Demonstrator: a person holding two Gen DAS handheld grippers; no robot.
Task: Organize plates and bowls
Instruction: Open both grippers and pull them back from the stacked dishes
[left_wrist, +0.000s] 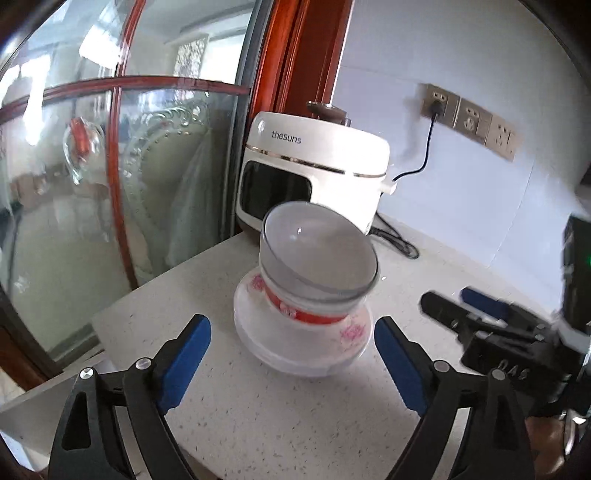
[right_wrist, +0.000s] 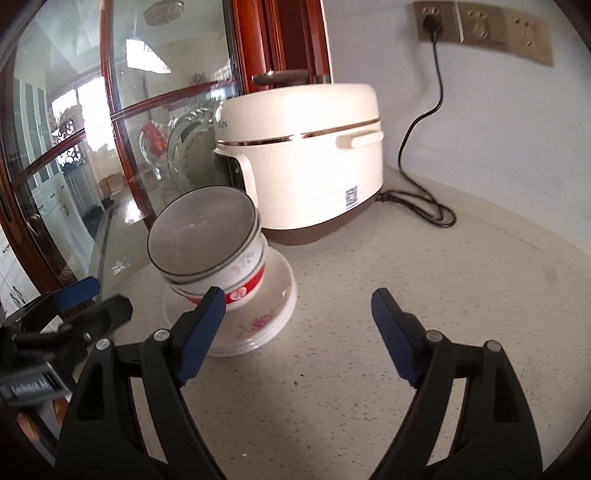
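Note:
A stack stands on the speckled counter: white plates with pink flowers (left_wrist: 306, 347) at the bottom, a red-banded bowl (left_wrist: 295, 308) on them, and a grey-rimmed bowl (left_wrist: 317, 251) on top. The same stack shows in the right wrist view, with plates (right_wrist: 258, 321) and top bowl (right_wrist: 201, 236). My left gripper (left_wrist: 291, 365) is open and empty, just in front of the stack. My right gripper (right_wrist: 295, 332) is open and empty, to the right of the stack; it also shows in the left wrist view (left_wrist: 472, 314).
A white rice cooker (left_wrist: 314, 173) stands behind the stack, its black cord (right_wrist: 421, 199) running to wall sockets (left_wrist: 469, 118). A glass cabinet door (left_wrist: 110, 166) with red wood frame borders the counter's left edge. The left gripper shows at the left of the right wrist view (right_wrist: 74, 306).

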